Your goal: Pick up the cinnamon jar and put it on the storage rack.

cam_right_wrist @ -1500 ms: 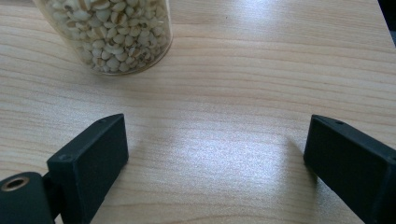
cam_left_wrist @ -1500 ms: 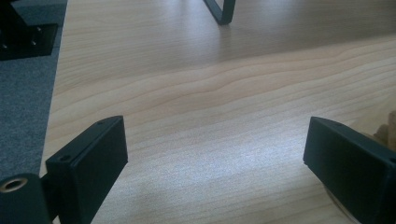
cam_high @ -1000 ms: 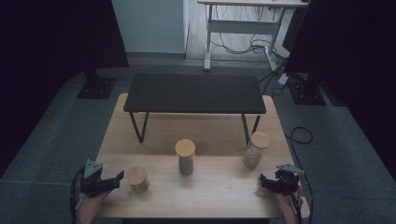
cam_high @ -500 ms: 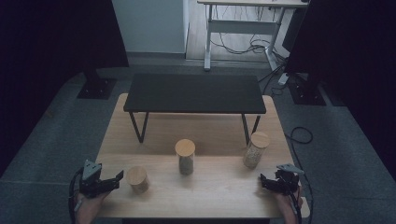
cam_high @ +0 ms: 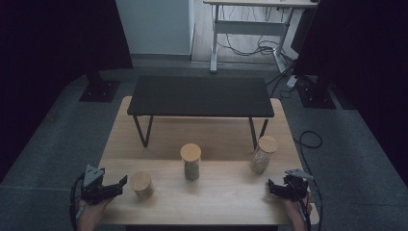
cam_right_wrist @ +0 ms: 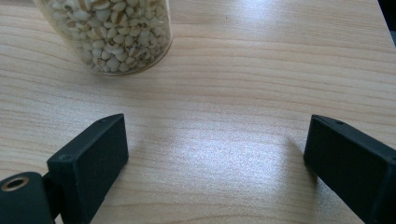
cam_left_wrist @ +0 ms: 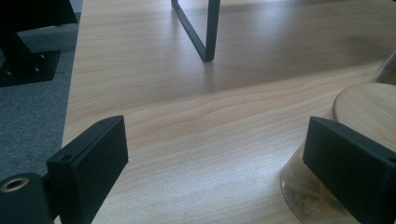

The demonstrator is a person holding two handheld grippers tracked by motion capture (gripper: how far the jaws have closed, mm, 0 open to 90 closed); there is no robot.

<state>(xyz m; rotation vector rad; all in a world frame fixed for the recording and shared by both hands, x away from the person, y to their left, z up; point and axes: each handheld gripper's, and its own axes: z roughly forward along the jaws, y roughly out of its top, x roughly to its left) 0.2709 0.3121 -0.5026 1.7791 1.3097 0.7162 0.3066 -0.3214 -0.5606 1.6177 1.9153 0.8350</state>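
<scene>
On the pale wooden table (cam_high: 211, 199), before the black metal bench (cam_high: 199, 96), you're at the approach: both tongs gape empty. Left gripper (cam_high: 111, 187) just beside the short wooden-lidded glass jar (cam_high: 141, 185); right gripper (cam_high: 279, 187) near the tall grain-filled glass jar (cam_high: 263, 154). Next, I'd judge, straddle, then squeeze.

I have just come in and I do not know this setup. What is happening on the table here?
A person holds a black two-jaw gripper in each hand at a light wooden table. Both grippers are open and hold nothing. The left gripper sits right beside a short glass jar with a round wooden lid. The right gripper rests near a taller glass jar of pale grains. A third lidded jar stands in the middle, before a small black bench.
</scene>
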